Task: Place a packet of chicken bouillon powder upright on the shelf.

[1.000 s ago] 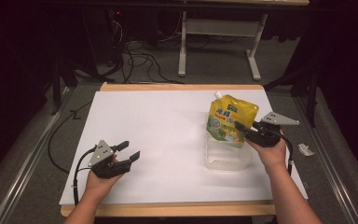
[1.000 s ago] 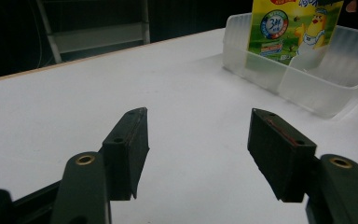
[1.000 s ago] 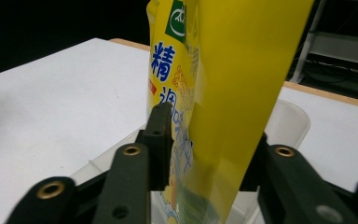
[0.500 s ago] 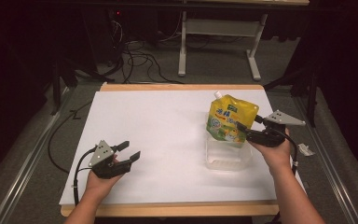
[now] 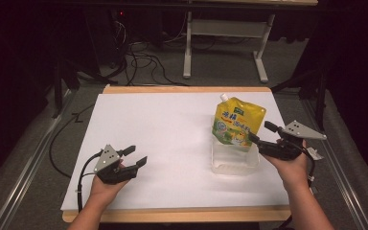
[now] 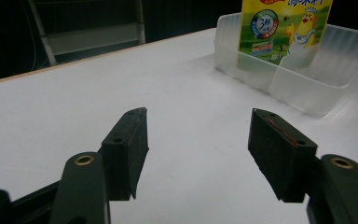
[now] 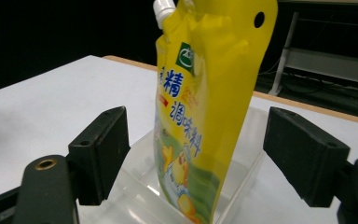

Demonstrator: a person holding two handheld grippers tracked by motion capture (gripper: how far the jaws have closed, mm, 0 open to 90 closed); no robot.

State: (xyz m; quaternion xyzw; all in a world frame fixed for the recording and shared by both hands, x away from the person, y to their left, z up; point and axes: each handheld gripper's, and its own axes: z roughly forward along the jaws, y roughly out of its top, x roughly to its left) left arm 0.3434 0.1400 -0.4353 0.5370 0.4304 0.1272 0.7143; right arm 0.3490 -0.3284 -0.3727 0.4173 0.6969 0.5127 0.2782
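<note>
Yellow, glossy and printed, the spouted pouch (image 5: pixel 237 125) stands upright in a clear plastic bin (image 5: pixel 234 164) on the white tabletop (image 5: pixel 163 129), right of centre. The right gripper (image 5: pixel 266 134) faces it, fingers spread wide and empty. Well apart, the left gripper (image 5: pixel 135 155) rests with fingers equally parted, holding nothing.

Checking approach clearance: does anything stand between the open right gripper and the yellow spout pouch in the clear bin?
Nothing visible does. The right gripper faces the yellow spout pouch, which stands in the clear plastic bin, its jaws spread to either side with open space between.
</note>
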